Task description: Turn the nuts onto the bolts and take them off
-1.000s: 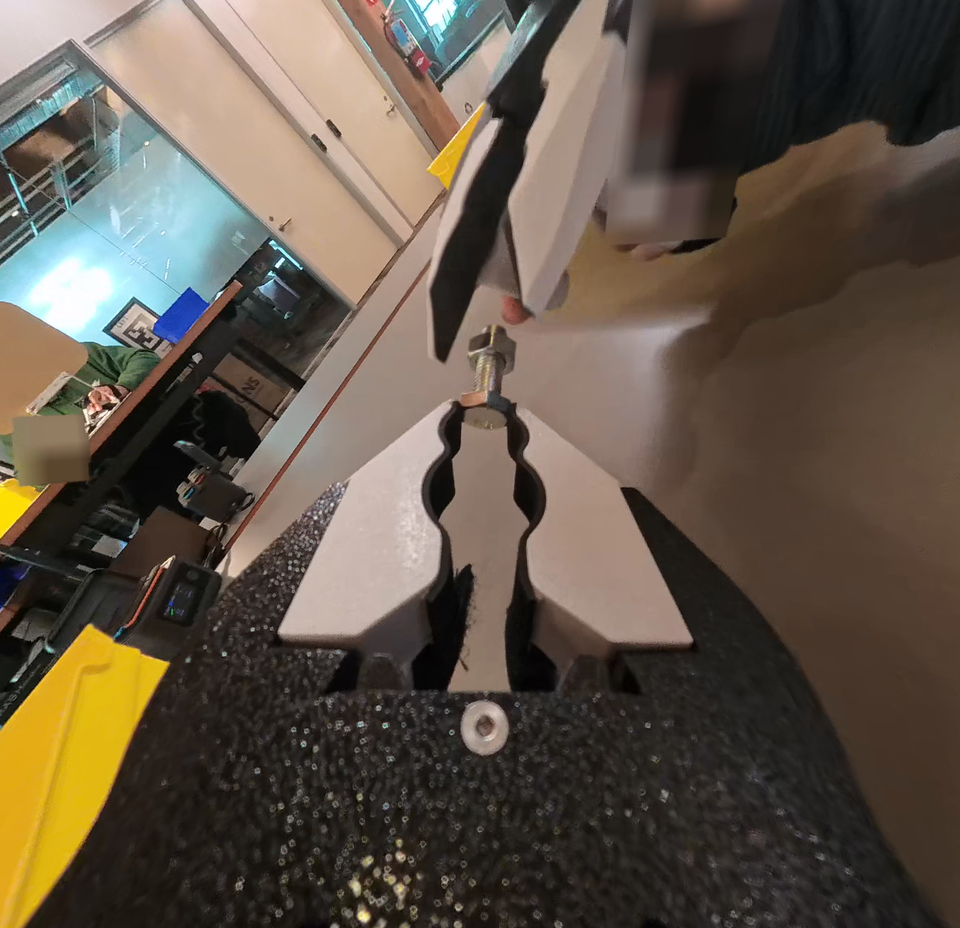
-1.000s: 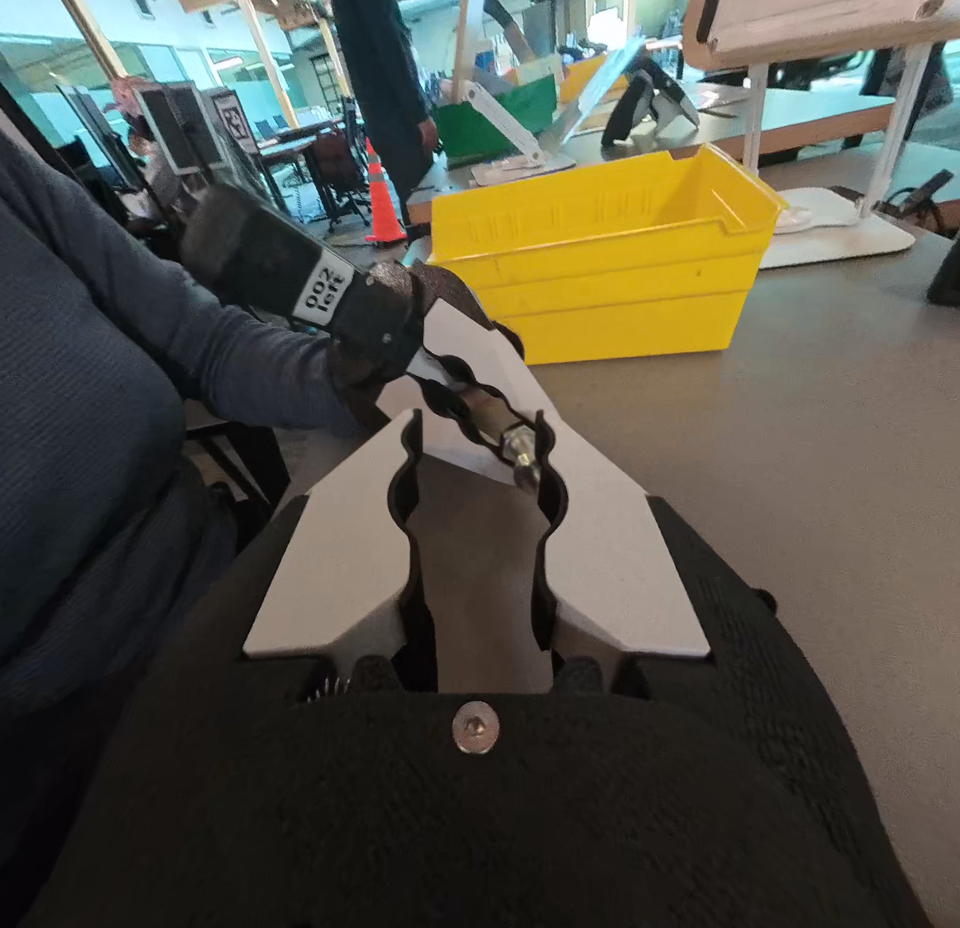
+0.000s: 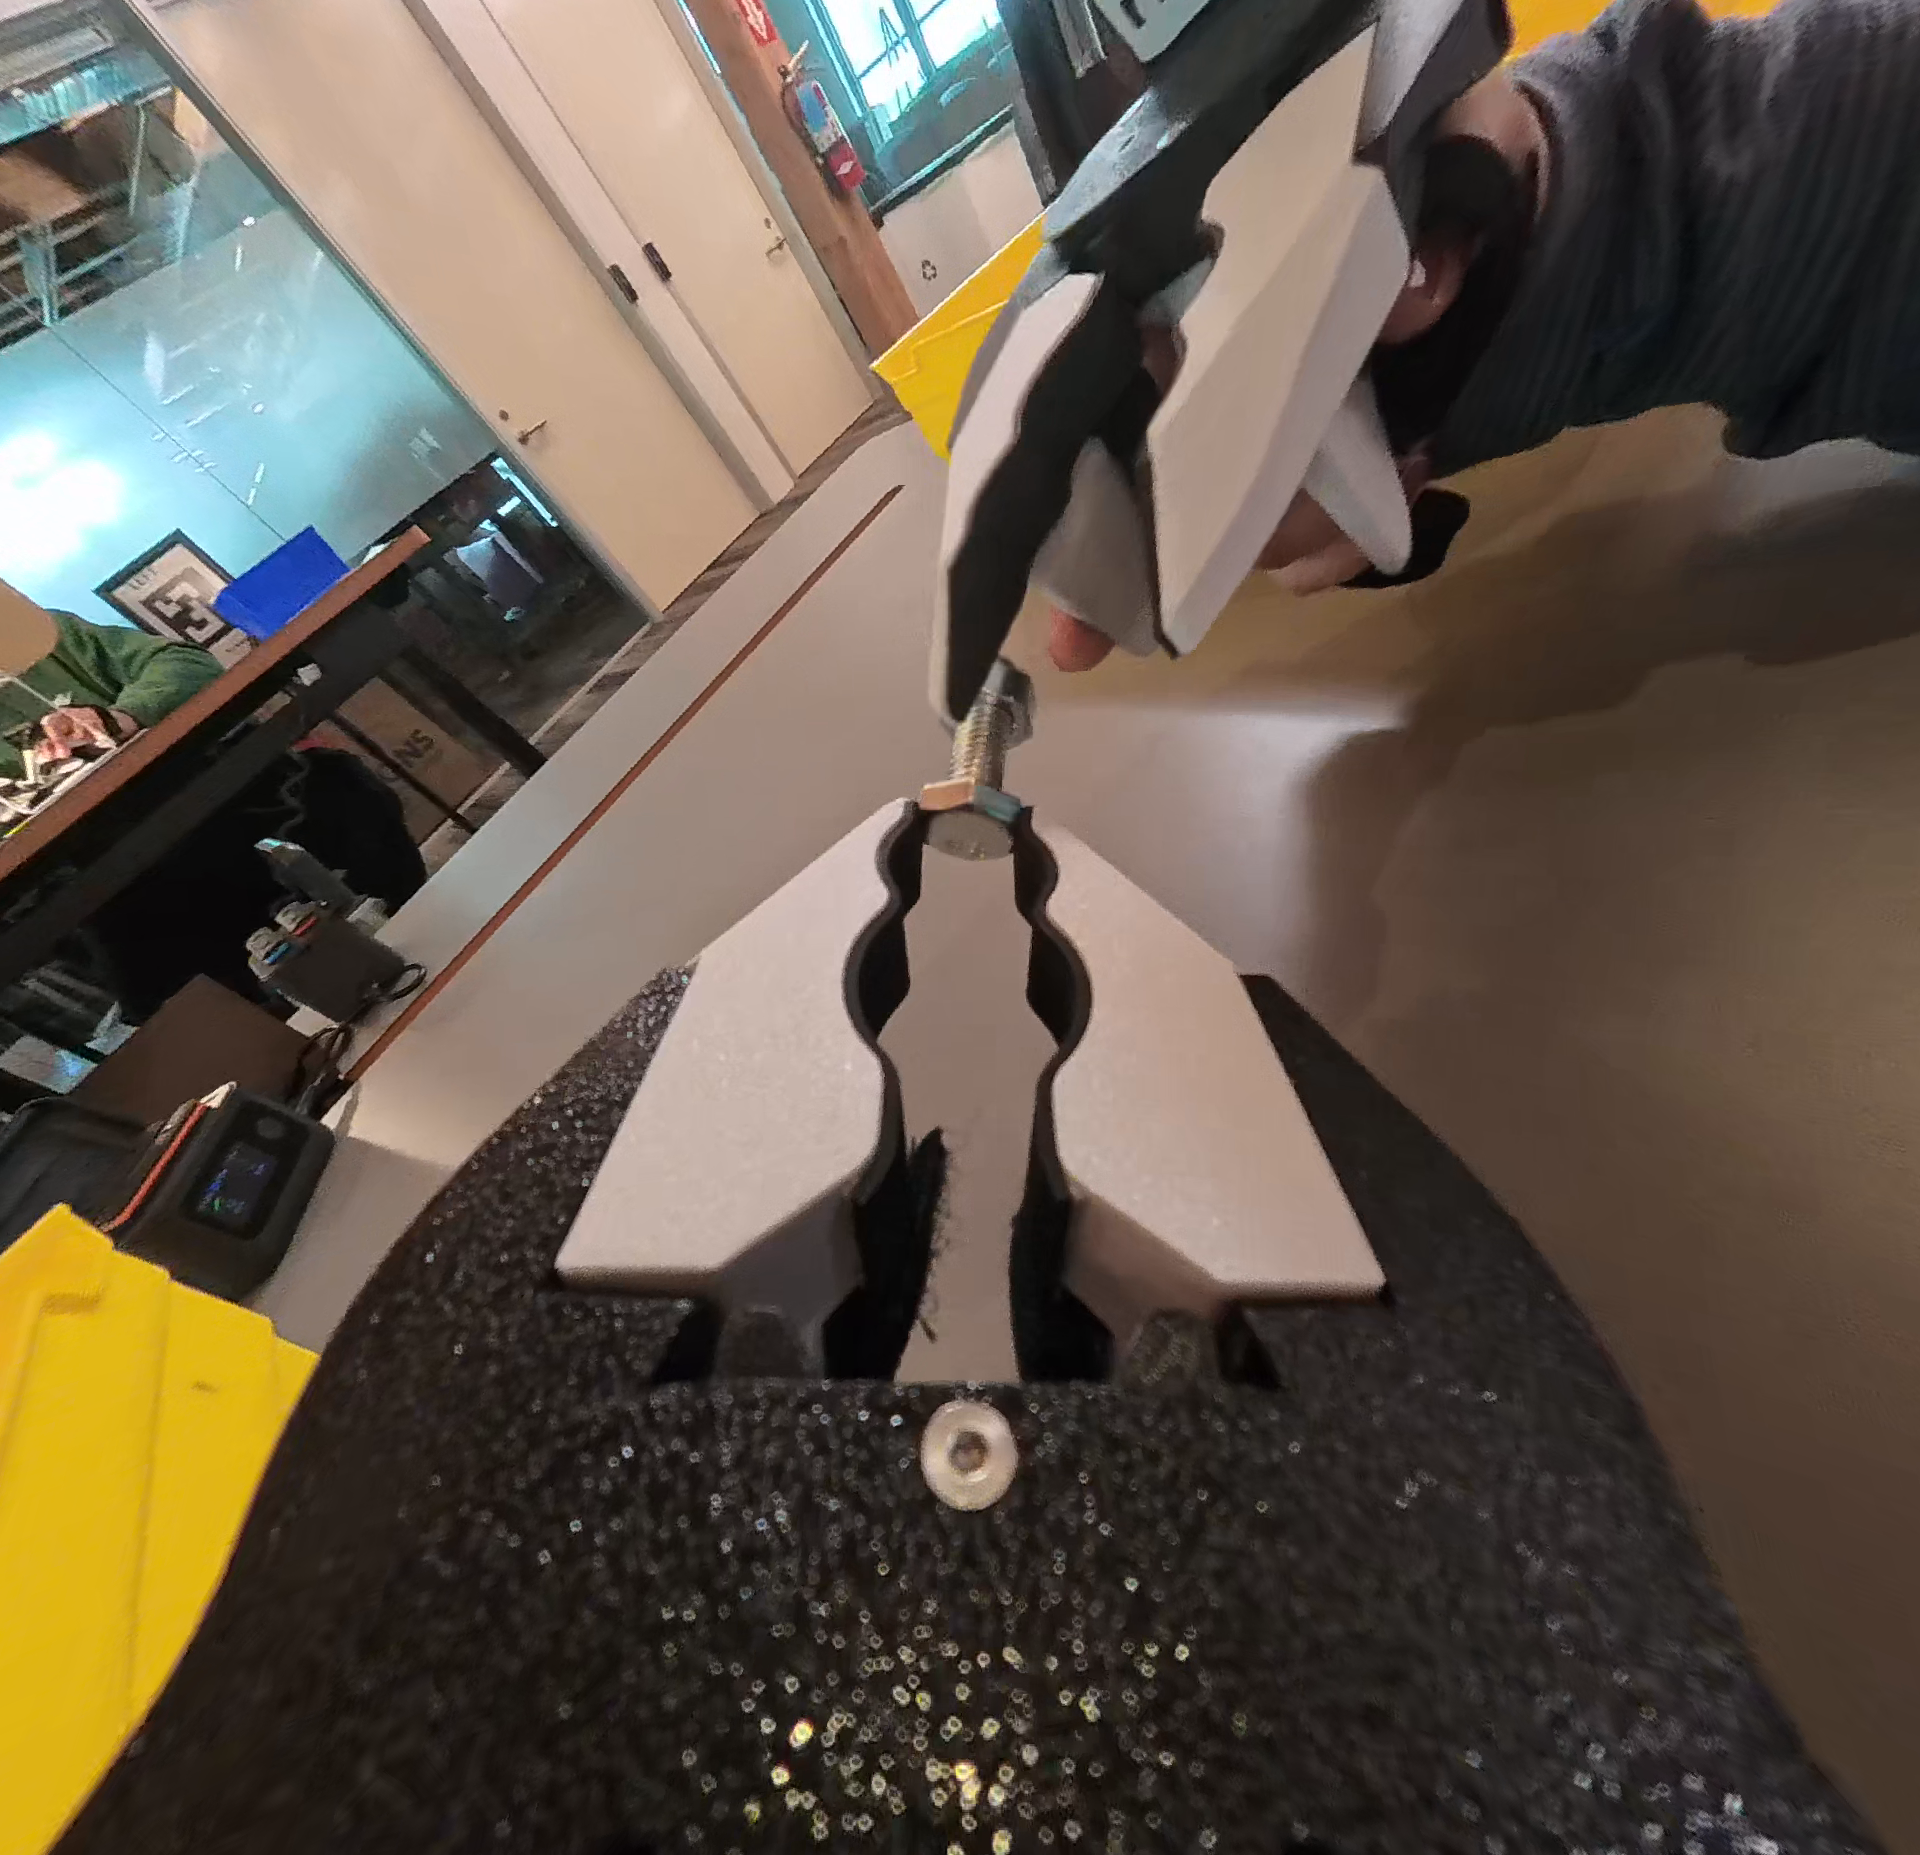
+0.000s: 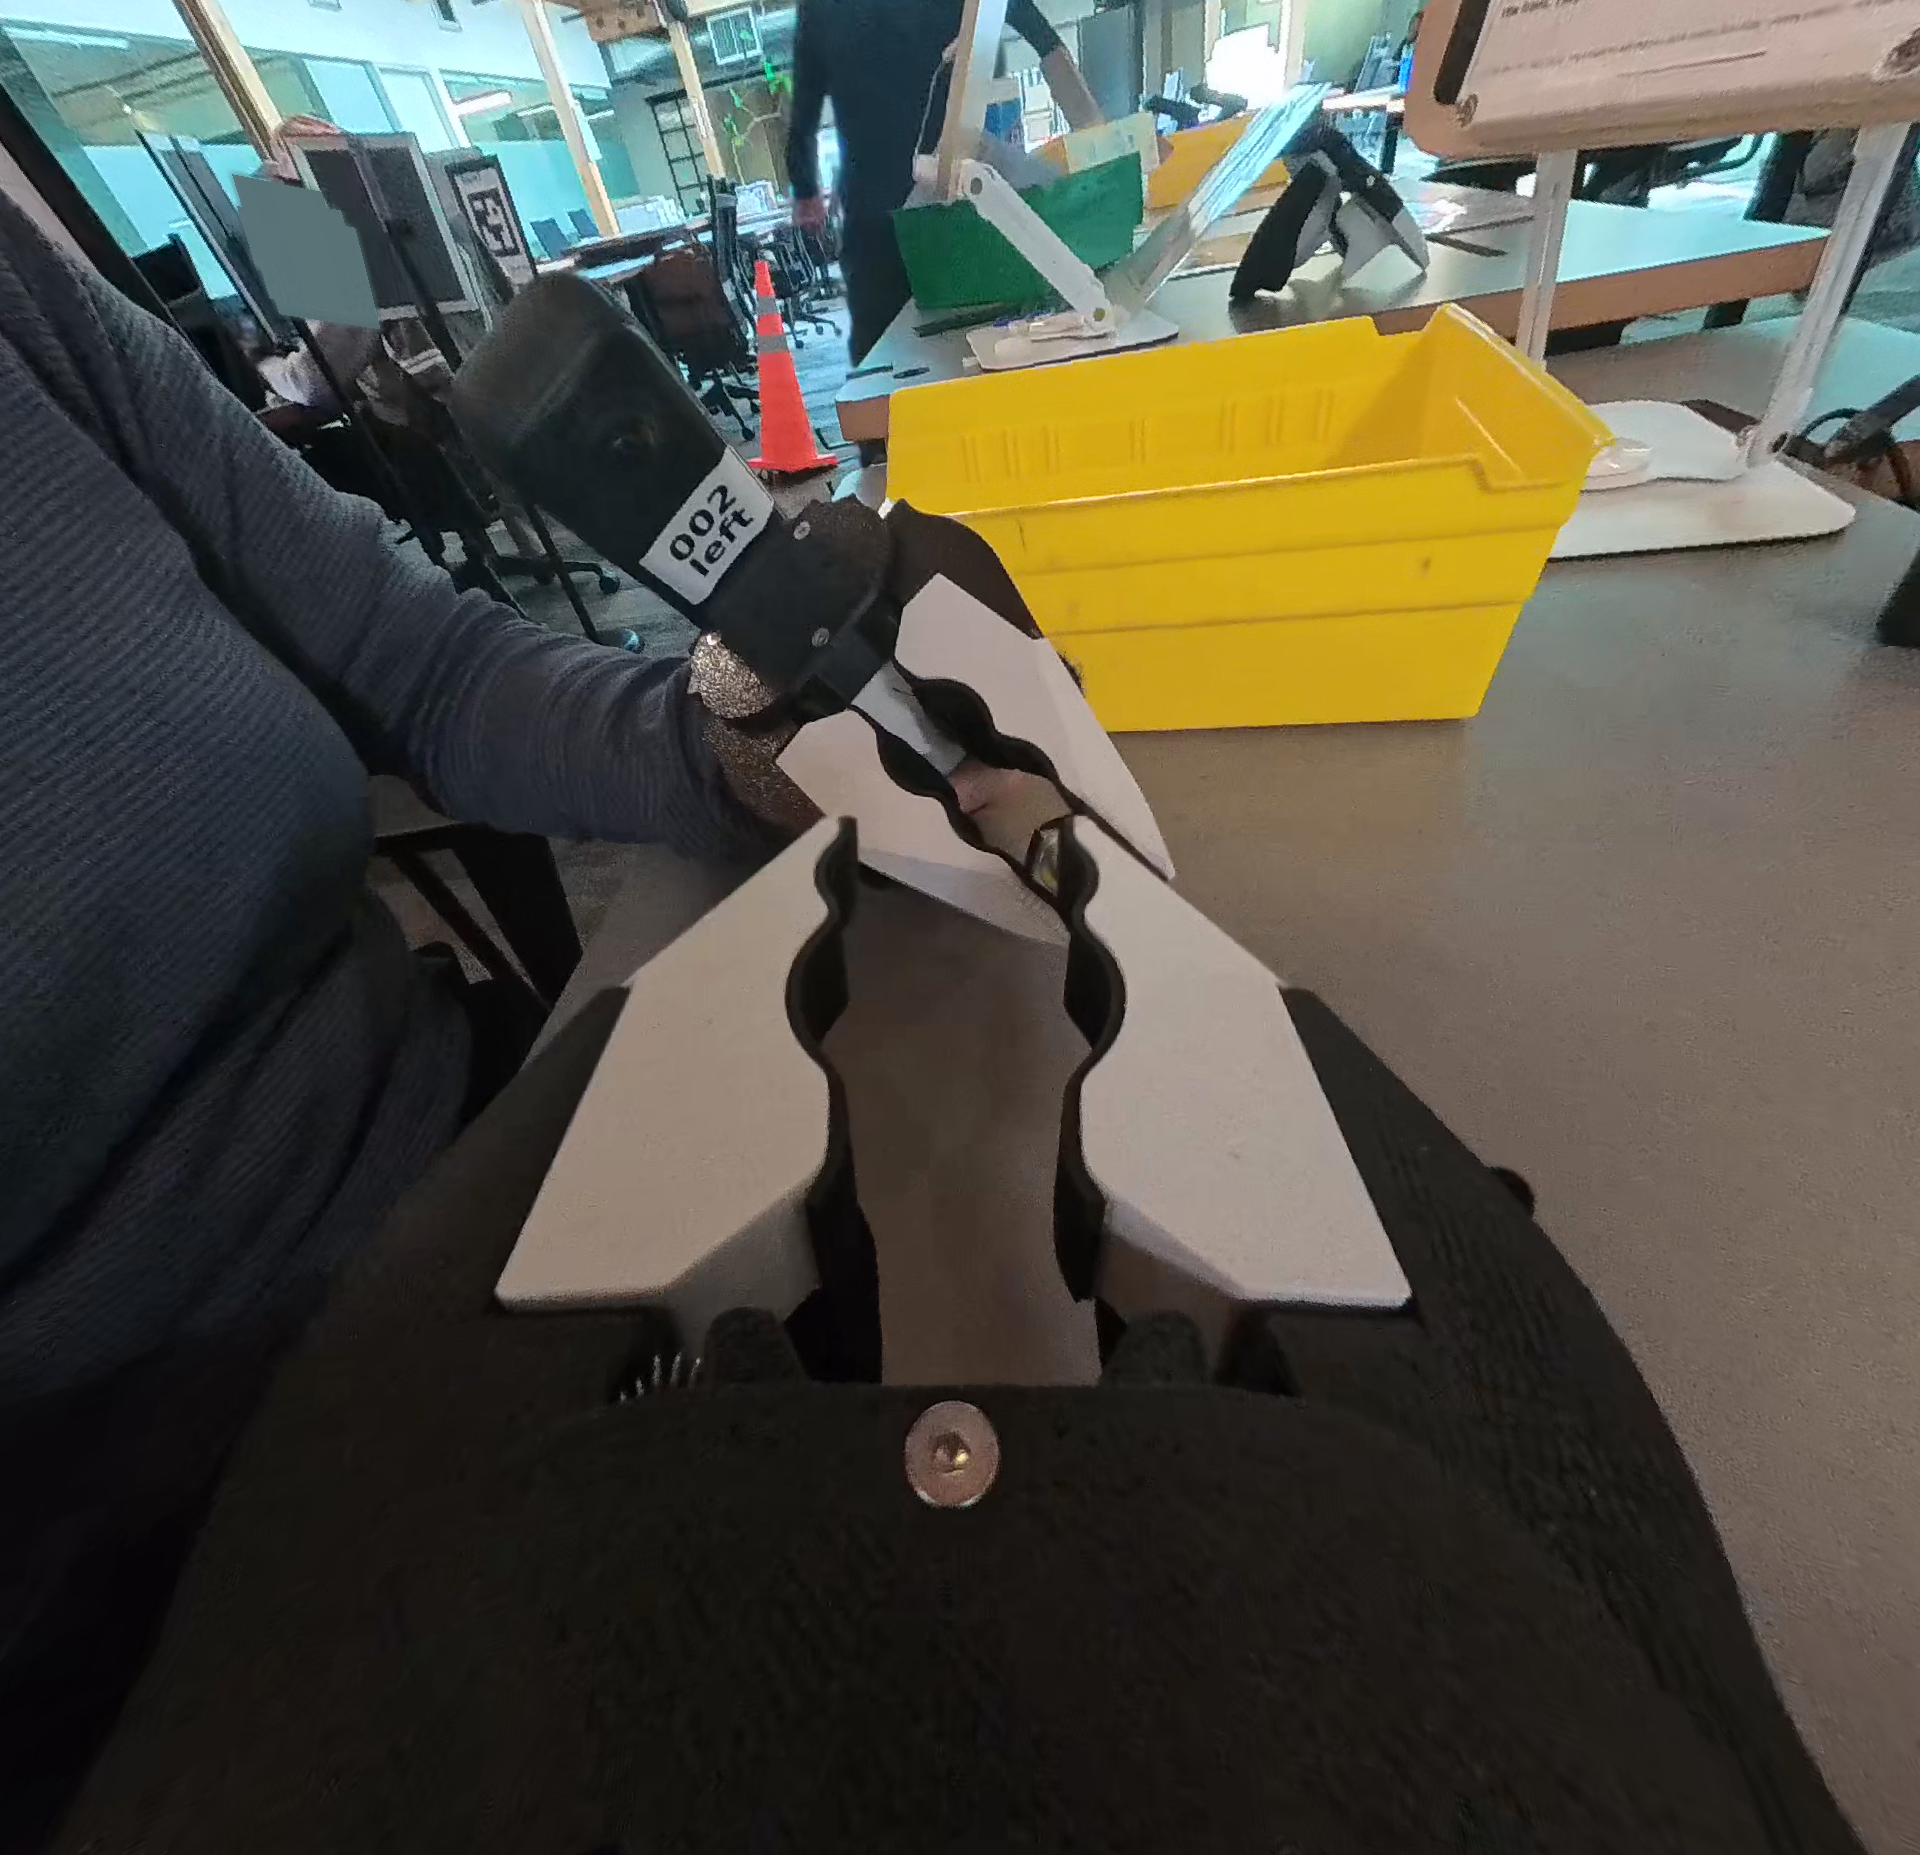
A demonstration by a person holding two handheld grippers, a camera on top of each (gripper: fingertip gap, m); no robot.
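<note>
My left gripper (image 3: 971, 820) is shut on the hex head of a steel bolt (image 3: 982, 756) and holds it upright above the grey table (image 3: 1558, 974). A nut (image 3: 1013, 702) sits at the top of the bolt's thread. My right gripper (image 3: 1070, 652) comes down from the upper right, open, with one fingertip (image 3: 961, 662) against the nut. In the right wrist view my right gripper (image 4: 961, 844) has its jaws apart. The nut (image 4: 1044, 860) shows just inside its right fingertip. The left gripper's fingers (image 4: 1049, 704) lie behind it.
A yellow bin (image 4: 1247, 558) stands on the table beyond the grippers, with a white stand (image 4: 1714, 496) to its right. A second yellow bin (image 3: 104, 1493) is at my lower left. The table's edge (image 3: 623, 797) runs along the left. A person (image 4: 883, 91) stands at a far table. My hands' fingertips stand some 4 cm from each other.
The right gripper has shifted so its fingertip now lies over the nut, and its jaws are slightly narrower. The left gripper still holds the bolt in the same place.
</note>
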